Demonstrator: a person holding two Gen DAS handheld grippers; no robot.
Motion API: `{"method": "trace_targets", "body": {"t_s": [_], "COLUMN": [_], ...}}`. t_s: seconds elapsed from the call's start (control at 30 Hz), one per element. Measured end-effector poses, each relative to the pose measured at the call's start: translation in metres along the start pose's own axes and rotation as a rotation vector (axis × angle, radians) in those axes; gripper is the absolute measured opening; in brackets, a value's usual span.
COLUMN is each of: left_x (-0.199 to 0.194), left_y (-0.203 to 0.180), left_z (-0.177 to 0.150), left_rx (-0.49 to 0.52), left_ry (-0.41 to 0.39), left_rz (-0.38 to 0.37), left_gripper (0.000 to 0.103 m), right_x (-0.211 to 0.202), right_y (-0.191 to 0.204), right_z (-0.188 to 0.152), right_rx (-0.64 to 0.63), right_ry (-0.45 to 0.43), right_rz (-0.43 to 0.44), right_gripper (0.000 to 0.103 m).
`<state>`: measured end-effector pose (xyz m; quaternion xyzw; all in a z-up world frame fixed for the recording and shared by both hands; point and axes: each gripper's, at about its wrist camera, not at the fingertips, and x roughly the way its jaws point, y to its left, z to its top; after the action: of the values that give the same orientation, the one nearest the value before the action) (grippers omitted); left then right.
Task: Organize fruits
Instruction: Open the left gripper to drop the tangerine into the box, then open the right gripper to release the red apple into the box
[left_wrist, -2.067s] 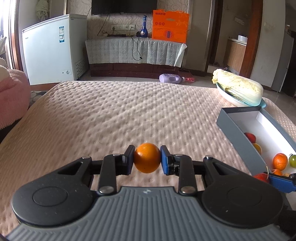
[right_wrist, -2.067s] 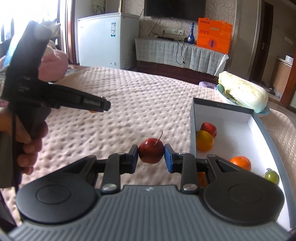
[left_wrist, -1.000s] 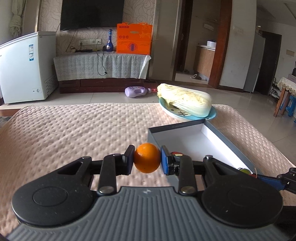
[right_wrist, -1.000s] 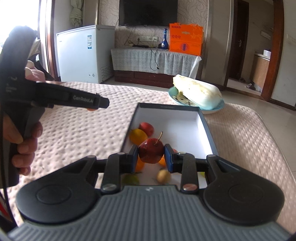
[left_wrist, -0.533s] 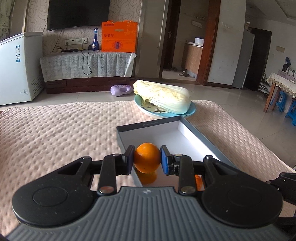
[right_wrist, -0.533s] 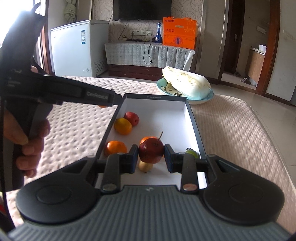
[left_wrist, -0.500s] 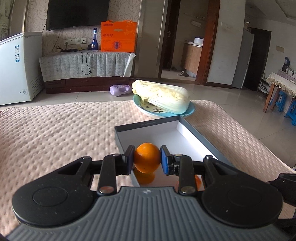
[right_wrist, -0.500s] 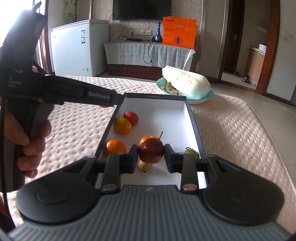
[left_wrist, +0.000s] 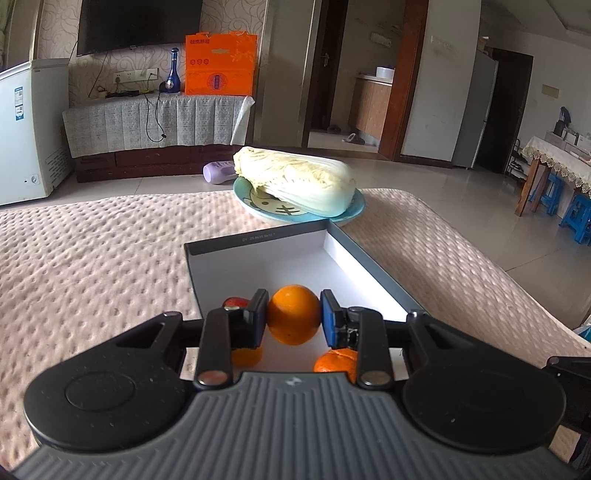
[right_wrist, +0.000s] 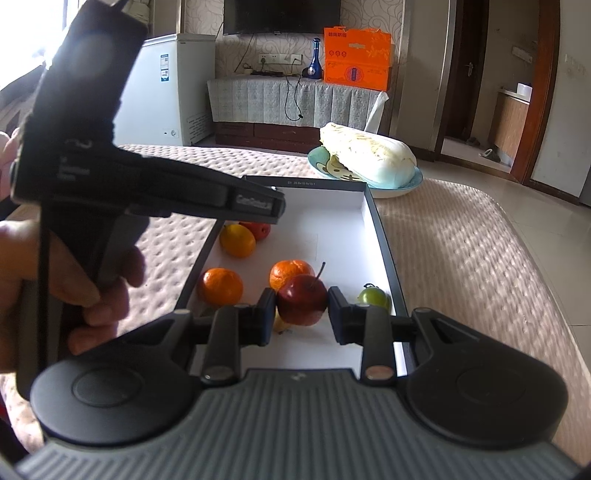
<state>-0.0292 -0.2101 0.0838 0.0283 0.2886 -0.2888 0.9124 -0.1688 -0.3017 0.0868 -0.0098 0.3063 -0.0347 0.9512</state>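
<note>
Both fruits now over the box (left_wrist: 258, 240) — seemingly unreleased.

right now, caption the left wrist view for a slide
Left gripper clamps a round orange fruit above the grey white-lined box on the quilted pink cover.

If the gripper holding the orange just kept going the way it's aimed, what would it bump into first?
Probably the white floor of the box. The left gripper, shut on the orange, points forward and downward over the open box, and no fruit shows directly ahead. Depth is hard to judge; the far wall could come first.
</note>
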Motion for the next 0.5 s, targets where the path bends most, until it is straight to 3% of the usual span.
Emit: {"method": "trace_targets", "body": {"t_s": [0.13,0.3,0.5], "left_x": [0.0,-0.005,-0.016], "left_y": [-0.004,-0.007,0.001], "left_z": [0.002,0.002,0.005], "left_rx": [0.009,0.023,0.006], "left_ry": [-0.014,-0.039,-0.065], "left_rz": [-0.012,-0.013,0.001], "left_gripper": [0.036,0.058,0.06], "right_x": [0.001,0.003,0.01], "right_y": [-0.002,-0.003,0.001], "right_z": [-0.001,0.0,0.002], "right_rx": [0.003,0.012,0.016], "right_ry": [0.003,0.003,0.007], "right_rz": [-0.004,-0.012,-0.018], "right_gripper": [0.034,0.034,0.034]}}
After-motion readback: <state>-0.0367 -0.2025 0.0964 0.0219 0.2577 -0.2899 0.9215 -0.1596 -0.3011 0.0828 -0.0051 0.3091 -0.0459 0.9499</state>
